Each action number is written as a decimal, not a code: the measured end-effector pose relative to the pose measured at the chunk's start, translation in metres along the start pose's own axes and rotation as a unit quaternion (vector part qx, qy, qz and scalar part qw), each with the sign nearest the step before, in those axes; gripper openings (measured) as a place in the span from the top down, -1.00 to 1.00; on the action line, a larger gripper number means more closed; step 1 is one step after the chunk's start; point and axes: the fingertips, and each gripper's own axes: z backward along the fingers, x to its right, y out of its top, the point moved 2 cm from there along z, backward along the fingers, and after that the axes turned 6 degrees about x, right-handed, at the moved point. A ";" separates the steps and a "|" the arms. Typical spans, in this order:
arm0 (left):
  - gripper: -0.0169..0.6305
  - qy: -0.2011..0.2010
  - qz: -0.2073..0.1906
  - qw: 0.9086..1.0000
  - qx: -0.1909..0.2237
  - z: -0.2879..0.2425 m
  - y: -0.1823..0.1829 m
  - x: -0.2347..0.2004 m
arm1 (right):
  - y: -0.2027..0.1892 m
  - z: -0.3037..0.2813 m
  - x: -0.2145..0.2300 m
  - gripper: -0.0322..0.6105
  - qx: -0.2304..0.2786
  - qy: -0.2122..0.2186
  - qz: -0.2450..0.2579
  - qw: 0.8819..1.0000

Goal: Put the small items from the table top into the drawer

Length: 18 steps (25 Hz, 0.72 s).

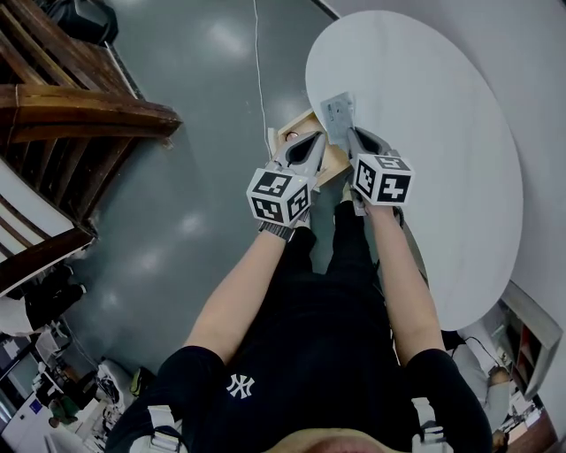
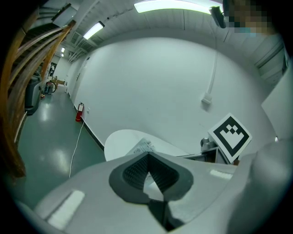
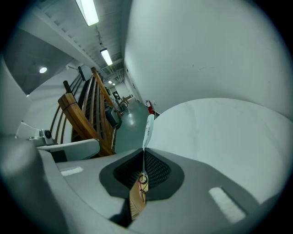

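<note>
The right gripper (image 1: 352, 134) is clamped on a flat printed packet (image 1: 338, 112), which sticks out past its tips at upper centre, over the round white table's (image 1: 442, 133) edge and just above the open wooden drawer (image 1: 333, 165). Just left, the left gripper (image 1: 311, 142) has its jaws together and holds nothing.

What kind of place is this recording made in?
Probably a large indoor hall or workshop, not a home: a glossy grey-green floor, long ceiling lights, and a fire extinguisher by the white wall.
</note>
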 end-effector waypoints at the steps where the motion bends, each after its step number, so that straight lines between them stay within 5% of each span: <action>1: 0.95 0.001 0.000 1.000 0.001 0.003 0.000 -0.001 | -0.002 0.000 -0.004 0.80 -0.001 0.002 0.002 1.000; 18: 0.95 0.023 0.019 1.000 -0.002 0.043 -0.029 -0.038 | -0.077 -0.025 -0.059 0.80 -0.063 0.033 0.028 0.997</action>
